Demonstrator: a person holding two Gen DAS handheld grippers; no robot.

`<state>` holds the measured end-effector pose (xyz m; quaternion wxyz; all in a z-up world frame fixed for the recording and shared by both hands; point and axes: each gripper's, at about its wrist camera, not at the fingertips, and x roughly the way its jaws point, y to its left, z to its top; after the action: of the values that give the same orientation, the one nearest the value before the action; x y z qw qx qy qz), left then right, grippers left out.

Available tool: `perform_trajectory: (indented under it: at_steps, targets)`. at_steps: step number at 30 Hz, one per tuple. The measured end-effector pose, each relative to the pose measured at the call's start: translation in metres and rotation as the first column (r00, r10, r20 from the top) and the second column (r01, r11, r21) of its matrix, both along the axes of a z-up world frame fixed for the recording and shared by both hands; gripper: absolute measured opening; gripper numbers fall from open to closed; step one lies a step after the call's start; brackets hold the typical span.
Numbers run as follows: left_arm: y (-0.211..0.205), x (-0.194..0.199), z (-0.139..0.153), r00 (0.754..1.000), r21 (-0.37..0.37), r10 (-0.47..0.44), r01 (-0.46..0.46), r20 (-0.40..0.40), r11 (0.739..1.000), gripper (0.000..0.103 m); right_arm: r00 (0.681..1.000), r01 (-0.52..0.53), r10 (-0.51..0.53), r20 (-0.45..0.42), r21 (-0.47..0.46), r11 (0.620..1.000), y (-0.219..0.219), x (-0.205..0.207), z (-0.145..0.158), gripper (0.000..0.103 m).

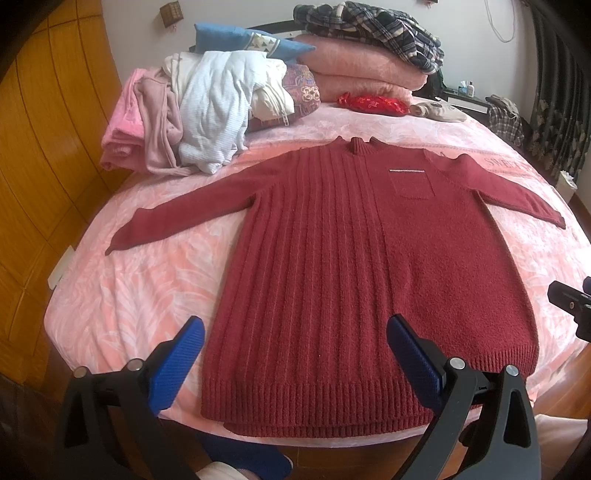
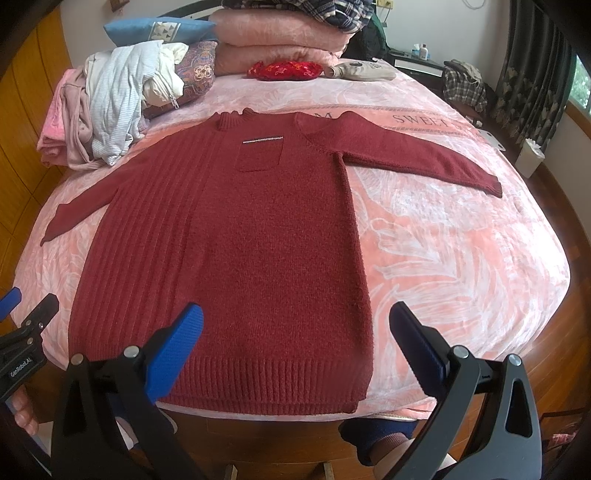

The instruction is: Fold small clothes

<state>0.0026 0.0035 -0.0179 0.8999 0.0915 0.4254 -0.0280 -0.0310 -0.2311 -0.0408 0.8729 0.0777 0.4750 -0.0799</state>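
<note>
Nearest the lens, the left hand-held gripper: black frame, ribbed blue fingers spread wide, holding nothing, poised above the ribbed hem of the sweater without visible contact. Right hand-held gripper: same build, fingers spread equally wide, empty, over the hem's right portion near the foot of the bed. One dark red knitted sweater, laid flat and face up on the bed, hem toward the cameras, collar away, both sleeves stretched outward; the half on the left of the views bears raised vertical ribs, the other half a pebbled knit with a small chest pocket edged by a pale stitched line. Bedspread: plush pink with white leaf pattern and printed lettering near the sweater's shoulder. Surroundings, none lying on the sweater: a heap of loose clothes in pink, white and pale blue stripe just beyond the sleeve on the left of the views; a blue cushion and a patterned purple cushion behind the heap; folded pink blankets topped by a crumpled plaid garment at the head of the bed; a red embroidered pouch and a beige item before the blankets. Orange wooden panelling to the left, dark patterned curtains to the right.
</note>
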Motion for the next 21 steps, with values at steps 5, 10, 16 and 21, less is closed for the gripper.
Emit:
perform_trajectory:
  at_steps: [5, 10, 16, 21]
  targets:
    - [0.0, 0.0, 0.0, 1.0, 0.001, -0.002, 0.002, -0.001, 1.0, 0.099, 1.0, -0.001, 0.001, 0.001, -0.001, 1.0, 0.0, 0.0, 0.0, 0.1]
    - [0.0, 0.0, -0.002, 1.0, -0.001, 0.0, 0.0, -0.004, 1.0, 0.099, 1.0, -0.001, 0.001, 0.001, 0.0, 1.0, 0.0, 0.0, 0.0, 0.1]
    - [-0.001, 0.0, -0.003, 1.0, 0.0, -0.001, 0.001, -0.003, 1.0, 0.099, 1.0, 0.001, -0.001, 0.0, 0.0, 1.0, 0.0, 0.0, 0.0, 0.1]
    - [-0.006, 0.007, -0.007, 1.0, 0.0, -0.001, 0.001, -0.022, 1.0, 0.099, 1.0, -0.002, 0.003, -0.011, 0.027, 1.0, -0.013, 0.007, -0.001, 0.1]
